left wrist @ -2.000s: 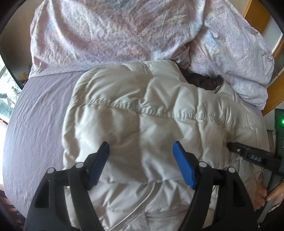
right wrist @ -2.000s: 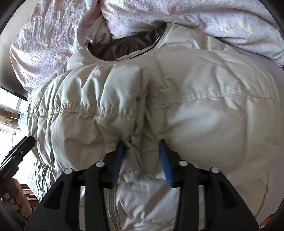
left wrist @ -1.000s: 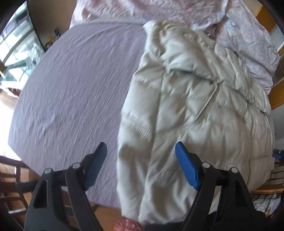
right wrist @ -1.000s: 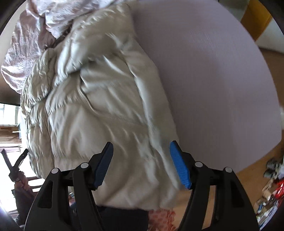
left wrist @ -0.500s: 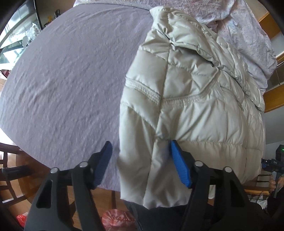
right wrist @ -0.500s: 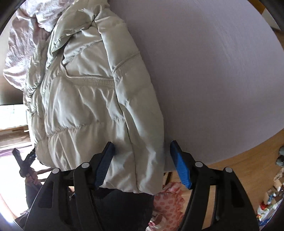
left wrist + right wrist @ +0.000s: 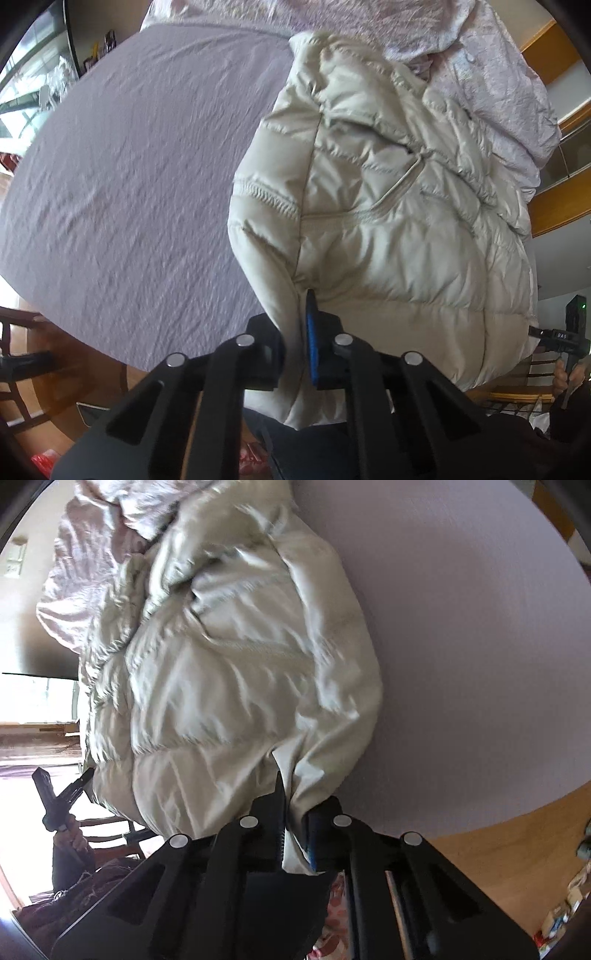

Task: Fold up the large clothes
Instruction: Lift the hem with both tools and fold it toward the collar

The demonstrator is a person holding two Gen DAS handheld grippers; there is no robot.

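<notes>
A cream puffer jacket (image 7: 388, 206) lies on the purple bed sheet (image 7: 140, 166), its near hem hanging over the bed's edge. My left gripper (image 7: 297, 350) is shut on the hem at the jacket's left near corner. In the right wrist view the same jacket (image 7: 236, 672) fills the left half, blurred. My right gripper (image 7: 295, 834) is shut on the hem at the jacket's right near corner. The right gripper also shows at the far right of the left wrist view (image 7: 554, 338); the left one shows at the left of the right wrist view (image 7: 62, 794).
A crumpled pink patterned duvet (image 7: 480, 62) is heaped at the head of the bed, behind the jacket. The wooden floor (image 7: 498, 853) lies below the bed's edge. A wooden chair (image 7: 14, 354) stands at the left.
Both grippers were open around the jacket's near hem corners and have closed on them. The jacket has shifted in the right wrist view.
</notes>
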